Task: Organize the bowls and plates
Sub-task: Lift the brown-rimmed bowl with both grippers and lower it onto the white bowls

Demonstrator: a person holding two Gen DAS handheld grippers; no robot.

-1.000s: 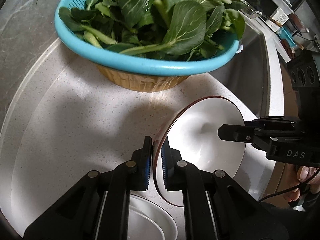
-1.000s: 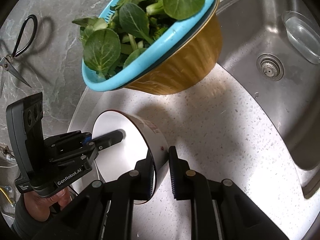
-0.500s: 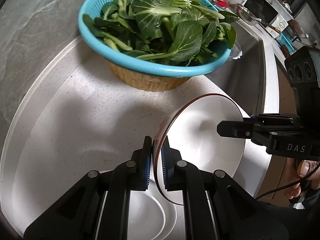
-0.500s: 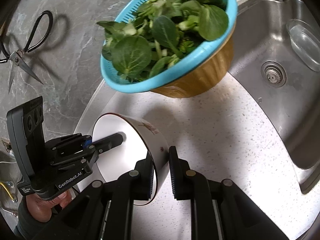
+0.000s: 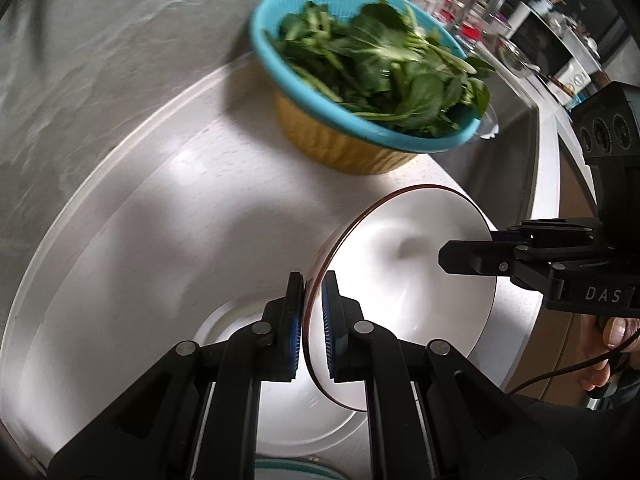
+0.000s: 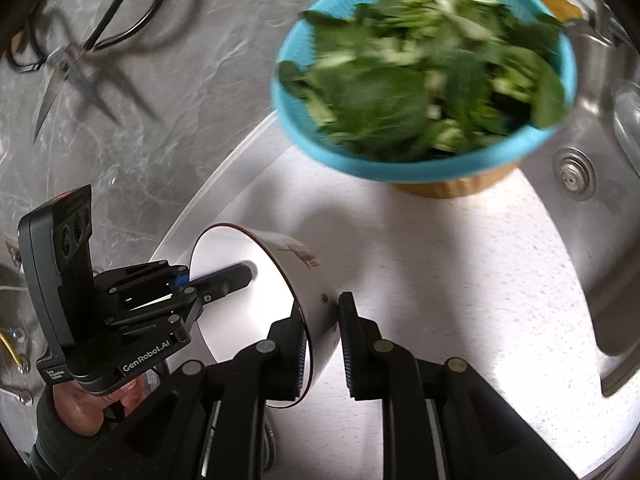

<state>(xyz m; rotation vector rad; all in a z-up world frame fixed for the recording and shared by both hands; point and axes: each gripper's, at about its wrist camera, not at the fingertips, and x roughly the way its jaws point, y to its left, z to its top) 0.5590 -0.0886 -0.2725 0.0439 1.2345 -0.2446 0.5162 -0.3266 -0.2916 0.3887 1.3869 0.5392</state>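
A white bowl [image 5: 416, 280] with a dark red rim is held tilted on its side between both grippers, above the white counter. My left gripper [image 5: 311, 320] is shut on the bowl's near rim. My right gripper [image 6: 323, 336] is shut on the opposite wall of the bowl [image 6: 256, 296], one finger inside and one outside. A white plate [image 5: 288, 412] lies on the counter right under the left gripper. The right gripper [image 5: 472, 260] shows at the bowl's far rim in the left wrist view, and the left gripper [image 6: 216, 284] shows inside the bowl in the right wrist view.
A blue colander of green leaves [image 5: 368, 80] sits in a tan bowl at the back of the white counter [image 5: 140, 240]. A steel sink [image 6: 600, 168] lies to the right. Scissors [image 6: 80, 52] lie on the grey stone top.
Both grippers have lifted the bowl and drawn back from the colander, which now looks smaller and farther. More of the white plate shows under the left gripper.
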